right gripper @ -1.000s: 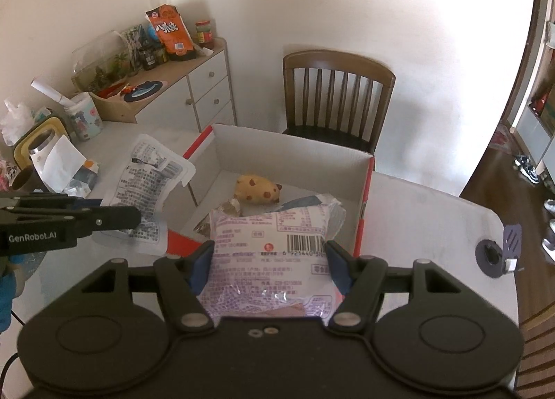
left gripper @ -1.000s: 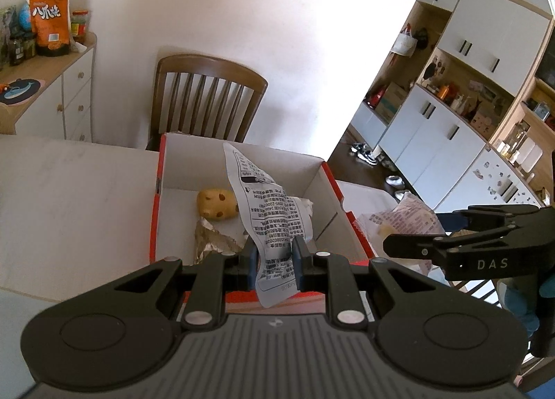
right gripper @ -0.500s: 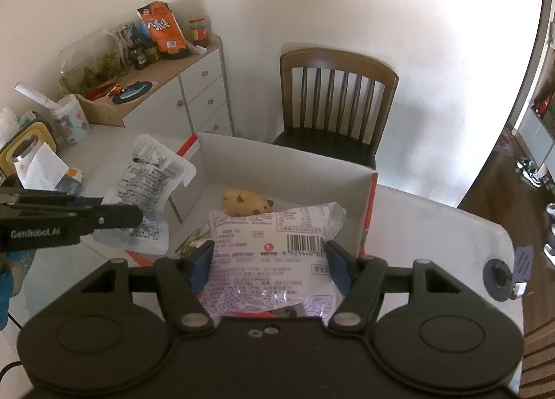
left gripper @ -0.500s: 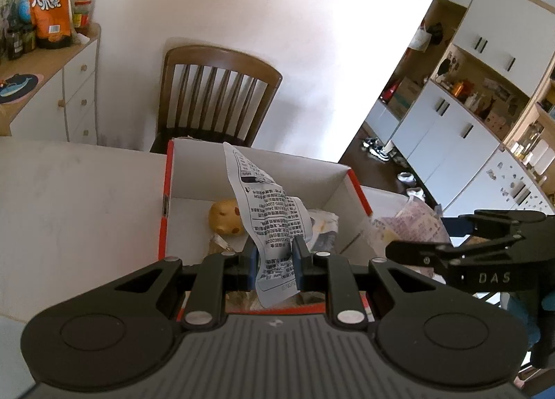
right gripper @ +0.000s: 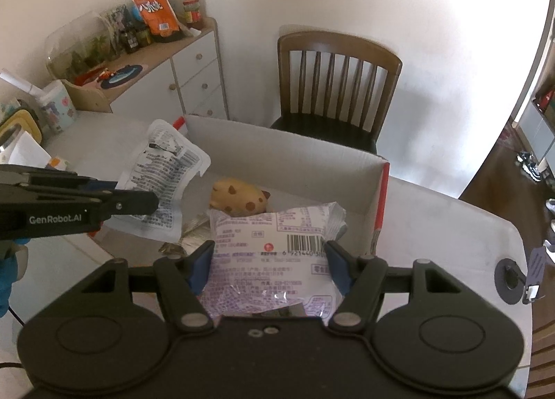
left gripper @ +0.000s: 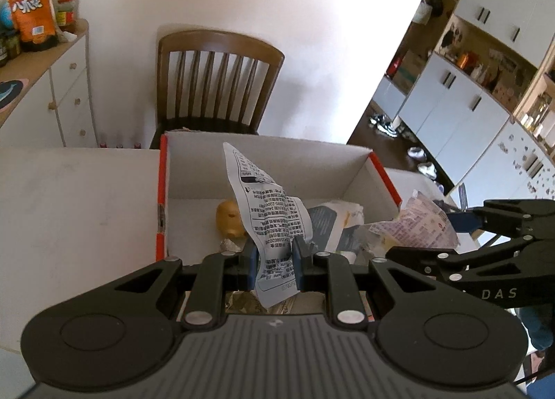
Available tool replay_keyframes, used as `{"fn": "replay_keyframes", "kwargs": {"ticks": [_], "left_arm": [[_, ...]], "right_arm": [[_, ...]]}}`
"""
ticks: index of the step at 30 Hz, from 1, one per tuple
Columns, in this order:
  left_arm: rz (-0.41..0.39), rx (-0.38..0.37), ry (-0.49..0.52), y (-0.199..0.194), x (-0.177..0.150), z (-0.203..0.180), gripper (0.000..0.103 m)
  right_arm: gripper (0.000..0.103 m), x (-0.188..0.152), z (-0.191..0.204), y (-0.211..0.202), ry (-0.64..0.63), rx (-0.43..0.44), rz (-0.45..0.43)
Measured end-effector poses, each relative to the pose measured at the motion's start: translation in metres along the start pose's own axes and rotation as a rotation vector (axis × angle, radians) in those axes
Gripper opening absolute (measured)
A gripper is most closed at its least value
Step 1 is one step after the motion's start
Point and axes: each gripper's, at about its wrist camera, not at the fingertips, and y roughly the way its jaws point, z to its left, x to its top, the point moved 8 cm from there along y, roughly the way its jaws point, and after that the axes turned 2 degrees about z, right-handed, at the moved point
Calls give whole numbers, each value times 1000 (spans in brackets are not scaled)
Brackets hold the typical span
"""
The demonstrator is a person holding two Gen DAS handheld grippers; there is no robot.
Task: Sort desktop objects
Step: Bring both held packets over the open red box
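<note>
My left gripper (left gripper: 274, 256) is shut on a flat white printed sachet (left gripper: 269, 222) and holds it upright over the near edge of the open cardboard box (left gripper: 263, 159). My right gripper (right gripper: 270, 262) is shut on a clear purple-printed snack bag (right gripper: 274, 253), held above the box's (right gripper: 288, 159) near side. The sachet also shows in the right wrist view (right gripper: 164, 170), and the bag in the left wrist view (left gripper: 416, 225). In the box lie a yellow spotted plush toy (right gripper: 239, 196), crumpled foil (right gripper: 189, 229) and another packet (left gripper: 333, 222).
A wooden chair (right gripper: 338, 79) stands behind the table. A sideboard (right gripper: 156, 73) with an orange snack bag (right gripper: 154, 12) and jars is at the back left. A mug (right gripper: 57, 107) and tissues are at the table's left. A cable port (right gripper: 511, 281) is at the right.
Both grippers have moved forward over the box with their packets still held. The box now sits closer and lower in both views.
</note>
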Motion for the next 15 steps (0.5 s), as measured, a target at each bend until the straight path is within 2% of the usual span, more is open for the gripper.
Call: {"fn": "replay_keyframes", "kwargs": {"ticks": [15], "left_arm": [[90, -3, 29, 36, -12, 3, 19]], "right_arm": [[67, 5, 2, 39, -34, -35, 10]]}}
